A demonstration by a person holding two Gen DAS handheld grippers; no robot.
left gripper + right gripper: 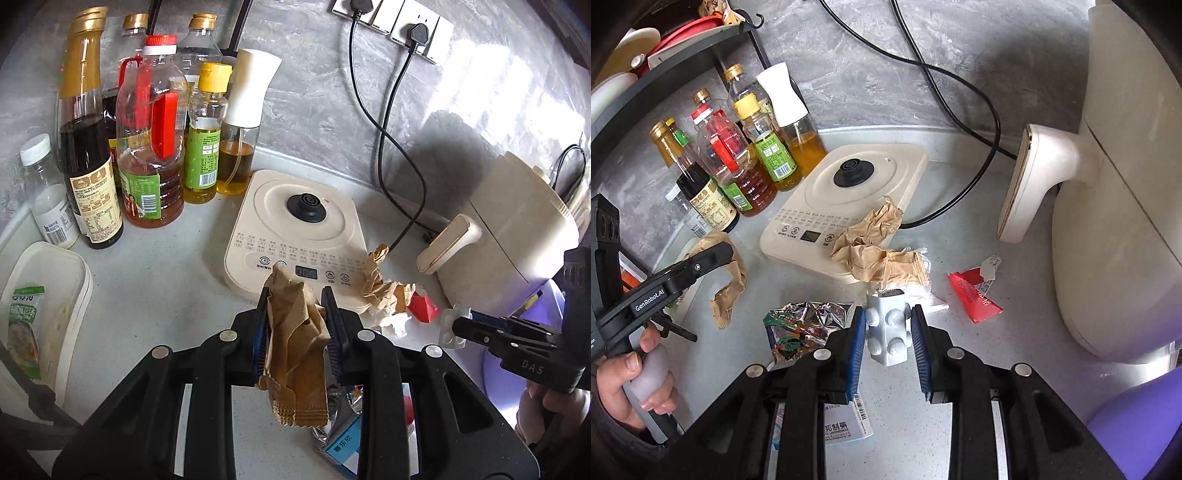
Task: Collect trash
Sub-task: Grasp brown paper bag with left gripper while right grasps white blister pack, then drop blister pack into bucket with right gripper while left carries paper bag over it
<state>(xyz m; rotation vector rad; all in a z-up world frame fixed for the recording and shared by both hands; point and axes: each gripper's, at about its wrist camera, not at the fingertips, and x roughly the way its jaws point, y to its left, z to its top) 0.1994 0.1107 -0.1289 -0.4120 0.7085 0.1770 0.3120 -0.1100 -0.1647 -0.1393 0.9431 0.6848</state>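
Your left tool (295,317) is clamped on a brown paper wrapper (295,354): creased, folded lengthwise, with a serrated bottom edge hanging below the pads. It is lifted clear of the counter (155,288), in front of the cream kettle base (295,229).

Your right tool (888,328) has its jaws drawn in on a silvery-white blister pack (888,328), with raised round bubbles on its face and a jagged torn top edge. Both blue pads sit against its sides. The pack stands in front of the kettle base's near right corner.

Other trash around the kettle base:
- crumpled brown paper (875,240) draped over its near right corner, half on the base and half on the counter
- white tissue scraps (923,291) just in front of that paper
- a red torn packet (973,291) to the right, lying flat between the base and the cream appliance (1108,206)
- a crinkled foil wrapper (801,321) in front of the base, touching your right tool's left finger
- a blue-and-white printed packet (846,428) further in front, partly under your right tool

Edges: oil and sauce bottles (147,140) crowd the base's left rear. The appliance and its handle wall off the right. A black cord (979,166) loops behind the base. Bare counter lies to the base's front left, up to a white tray (70,295).
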